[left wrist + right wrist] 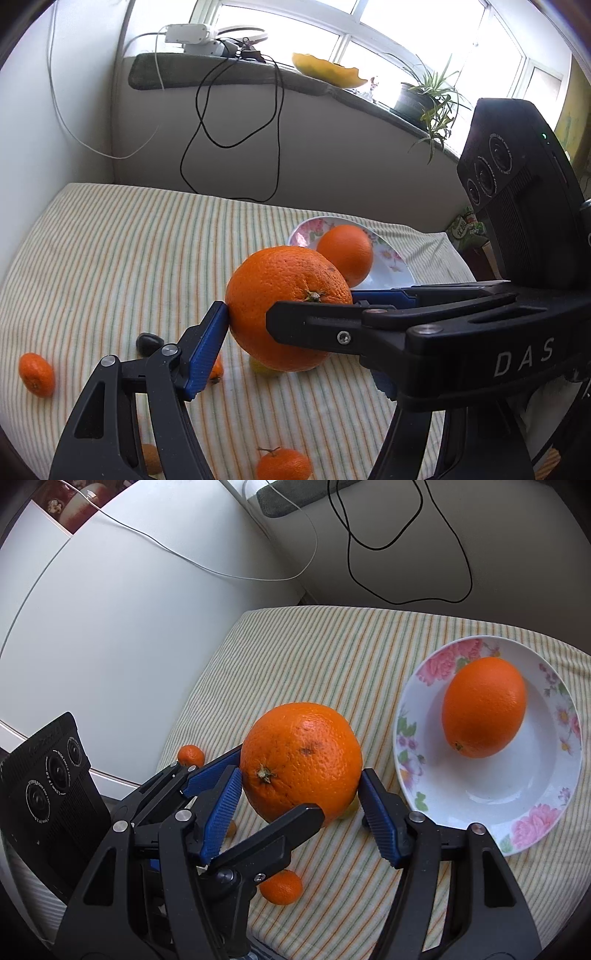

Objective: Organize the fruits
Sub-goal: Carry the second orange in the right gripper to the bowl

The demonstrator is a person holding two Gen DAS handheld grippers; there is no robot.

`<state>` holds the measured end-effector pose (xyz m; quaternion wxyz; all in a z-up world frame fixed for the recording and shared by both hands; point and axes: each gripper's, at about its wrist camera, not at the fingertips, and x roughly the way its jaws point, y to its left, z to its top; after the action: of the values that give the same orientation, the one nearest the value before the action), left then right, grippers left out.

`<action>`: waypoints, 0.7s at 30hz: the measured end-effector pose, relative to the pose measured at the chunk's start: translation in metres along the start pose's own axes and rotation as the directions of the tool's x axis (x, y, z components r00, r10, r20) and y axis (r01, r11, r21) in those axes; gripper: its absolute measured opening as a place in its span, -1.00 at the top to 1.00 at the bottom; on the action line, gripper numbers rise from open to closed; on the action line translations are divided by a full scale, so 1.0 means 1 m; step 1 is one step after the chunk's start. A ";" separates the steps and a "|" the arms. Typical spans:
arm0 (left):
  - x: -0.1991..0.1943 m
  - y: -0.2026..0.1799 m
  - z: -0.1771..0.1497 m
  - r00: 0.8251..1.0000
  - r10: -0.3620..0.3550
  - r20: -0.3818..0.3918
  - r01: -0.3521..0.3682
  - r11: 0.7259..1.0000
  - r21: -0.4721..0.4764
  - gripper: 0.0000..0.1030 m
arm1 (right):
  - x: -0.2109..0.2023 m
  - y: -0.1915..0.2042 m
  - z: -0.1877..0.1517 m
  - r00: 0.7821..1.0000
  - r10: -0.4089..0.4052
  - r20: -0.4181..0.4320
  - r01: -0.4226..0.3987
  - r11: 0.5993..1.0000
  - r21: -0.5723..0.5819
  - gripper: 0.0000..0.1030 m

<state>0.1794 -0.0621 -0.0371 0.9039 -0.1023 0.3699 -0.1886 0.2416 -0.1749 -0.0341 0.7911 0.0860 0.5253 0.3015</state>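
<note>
A large orange [280,288] [306,746] hangs just above the striped cloth, gripped from two sides. My left gripper [291,314] is shut on it, one blue pad on its left flank and the other pad hidden behind the right gripper. My right gripper [300,775] is also shut on it, a blue pad on each side. A second orange [345,254] [484,705] lies in the flowered white plate [399,266] [402,738] just beyond. Small mandarins [37,373] [280,886] lie loose on the cloth.
The striped cloth [110,258] covers the surface, which ends at a wall with hanging black cables [229,144]. A black pebble-like object [147,341] lies near the left pad. A white appliance [110,646] stands left of the cloth. A potted plant [424,99] sits on the windowsill.
</note>
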 end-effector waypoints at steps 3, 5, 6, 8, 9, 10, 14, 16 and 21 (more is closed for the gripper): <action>0.003 -0.013 0.000 1.000 -0.015 -0.001 0.015 1.000 0.011 -0.34 | -0.004 -0.002 0.000 1.000 -0.009 0.009 0.009 1.000 0.007 -0.32; 0.005 -0.020 0.000 1.000 -0.025 -0.002 0.025 1.000 0.016 -0.34 | -0.006 -0.004 0.000 1.000 -0.015 0.014 0.015 1.000 0.013 -0.32; 0.006 -0.023 0.000 1.000 -0.030 -0.003 0.030 0.999 0.018 -0.34 | -0.007 -0.005 0.001 1.000 -0.019 0.016 0.018 1.000 0.015 -0.32; 0.010 -0.029 0.000 0.999 -0.039 -0.007 0.040 0.999 0.024 -0.34 | -0.007 -0.007 0.001 0.999 -0.026 0.021 0.025 0.999 0.022 -0.32; 0.013 -0.033 0.001 0.999 -0.050 -0.008 0.050 0.998 0.029 -0.34 | -0.010 -0.010 0.001 0.999 -0.029 0.023 0.028 0.999 0.027 -0.32; 0.014 -0.036 0.001 0.999 -0.054 -0.009 0.054 0.998 0.032 -0.34 | -0.012 -0.014 0.000 0.999 -0.030 0.024 0.029 0.999 0.033 -0.32; 0.024 -0.049 0.001 0.997 -0.072 -0.020 0.073 0.996 0.044 -0.34 | -0.023 -0.027 -0.003 0.999 -0.041 0.030 0.039 0.998 0.052 -0.32; 0.028 -0.055 0.000 0.996 -0.081 -0.027 0.082 0.996 0.046 -0.34 | -0.027 -0.033 -0.004 0.998 -0.048 0.032 0.046 0.997 0.061 -0.32; 0.041 -0.072 0.000 0.994 -0.102 -0.043 0.105 0.993 0.056 -0.34 | -0.040 -0.052 -0.011 0.997 -0.063 0.039 0.059 0.994 0.087 -0.32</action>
<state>0.1869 -0.1447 -0.0395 0.8880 -0.0910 0.3764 -0.2480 0.2416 -0.2414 -0.0308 0.8062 0.1101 0.5235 0.2526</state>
